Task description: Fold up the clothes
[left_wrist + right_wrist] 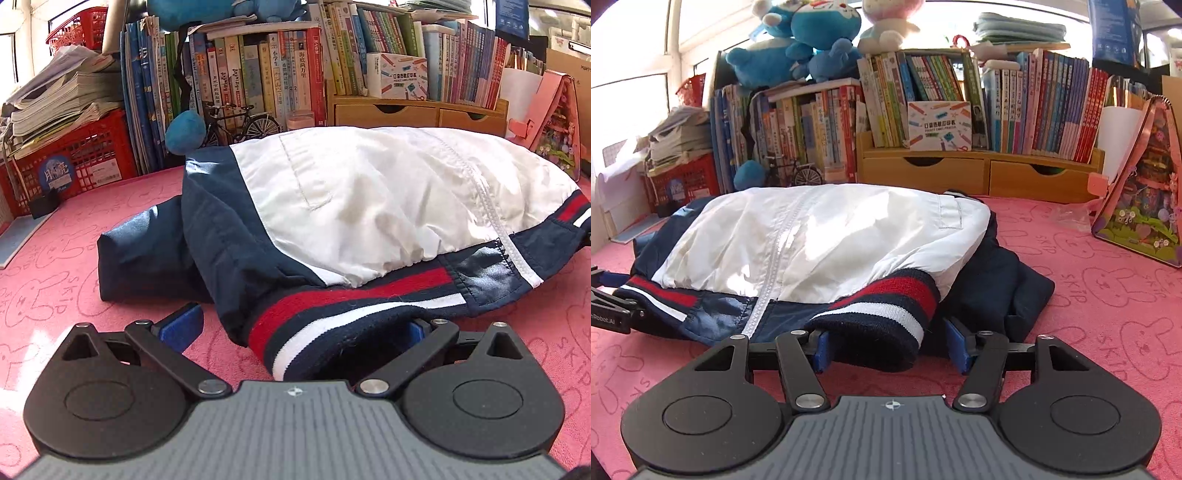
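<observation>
So the right gripper (892,347) sits low on the pink bunny-print mat (1108,295), blue fingers (822,350) spread wide on either side of the jacket's striped ribbed hem (882,314). The jacket (812,236) is white and navy, puffed up. Left gripper (609,306) peeks in at 9 o'clock. Bookshelf (960,110) at 12.

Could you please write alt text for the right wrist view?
The open right gripper straddles the striped hem of a navy-and-white jacket lying on a pink cloth. Behind stand crowded books and blue plush toys.
</observation>
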